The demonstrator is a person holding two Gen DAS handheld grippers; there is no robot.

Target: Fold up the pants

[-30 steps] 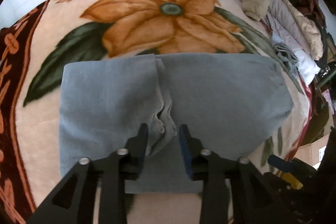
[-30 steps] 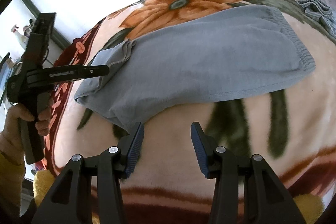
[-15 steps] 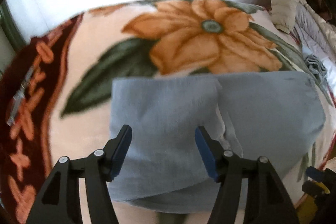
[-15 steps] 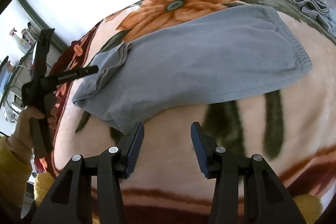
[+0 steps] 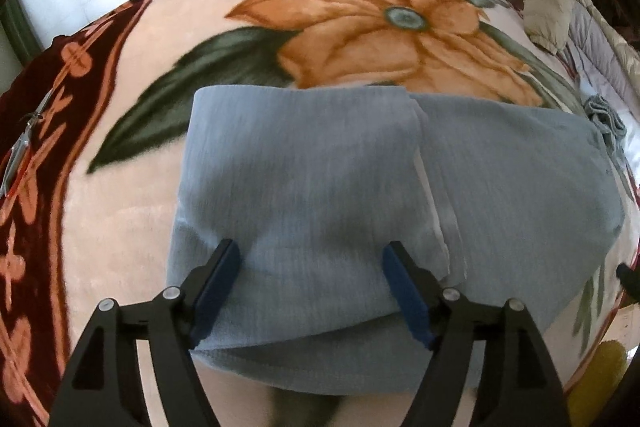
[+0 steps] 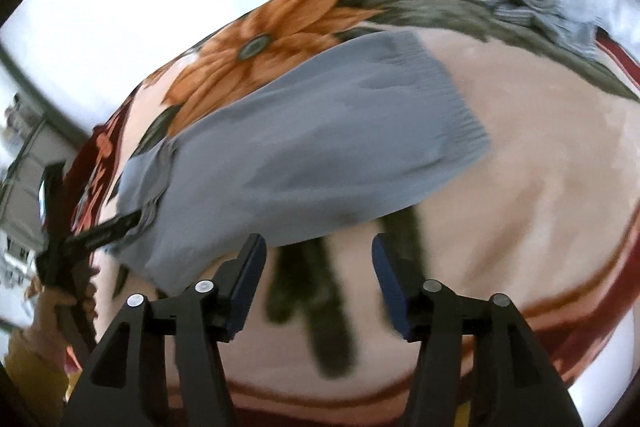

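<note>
While the jaws of the left tool (image 5: 310, 261) are opening at the bottom of the left wrist view, the folded grey pants (image 5: 320, 195) are seen lying flat beneath and between its blue pads, released and pressed by neither. In the right wrist view, the right tool (image 6: 318, 257) is likewise seen opening at the lower centre, with only the blanket (image 6: 540, 155) between its pads; the near edge of the pants just touches the tip of the pad on the frame's left. The pants are spread across the middle of the bed, on the peach floral blanket. The elastic waistband (image 6: 448, 95) is shown towards the upper right of the right wrist frame. Farther back, a large orange flower (image 5: 384, 23) is printed on the blanket, and a beige pillow (image 5: 546, 3) is found at the upper right.
</note>
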